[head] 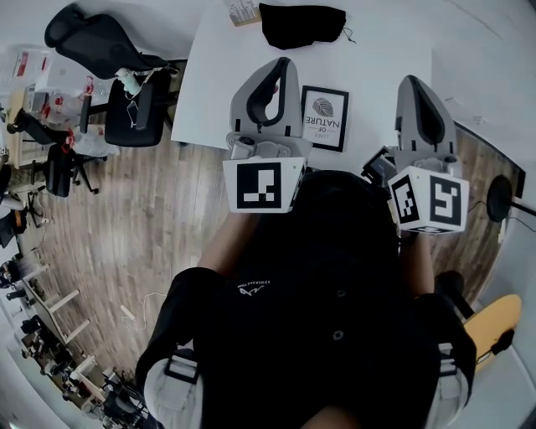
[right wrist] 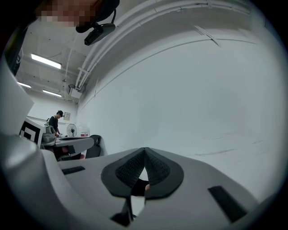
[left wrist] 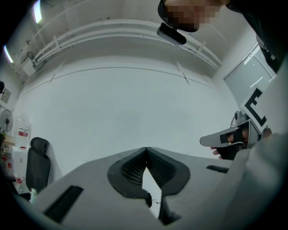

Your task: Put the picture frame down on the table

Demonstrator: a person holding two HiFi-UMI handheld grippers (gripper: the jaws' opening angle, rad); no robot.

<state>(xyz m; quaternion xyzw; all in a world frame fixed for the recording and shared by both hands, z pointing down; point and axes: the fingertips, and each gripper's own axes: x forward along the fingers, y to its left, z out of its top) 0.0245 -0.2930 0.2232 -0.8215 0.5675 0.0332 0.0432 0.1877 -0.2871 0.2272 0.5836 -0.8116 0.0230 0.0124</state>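
The picture frame [head: 324, 117], black-edged with a leaf print and lettering, lies flat on the white table [head: 377, 75], with neither gripper touching it. My left gripper [head: 282, 64] hovers just left of the frame, and my right gripper [head: 413, 81] is held to its right. Both are tilted upward, so the gripper views take in only wall and ceiling. In the left gripper view the left gripper [left wrist: 146, 148] has its jaws closed tip to tip with nothing between them. The right gripper [right wrist: 144, 148] is likewise shut and empty in the right gripper view.
A black bag [head: 301, 23] and a small box [head: 243, 12] lie at the table's far side. A dark device [head: 378, 165] sits near the table's near edge. Office chairs [head: 126, 92] stand left of the table on the wooden floor. A fan [head: 500, 198] stands at right.
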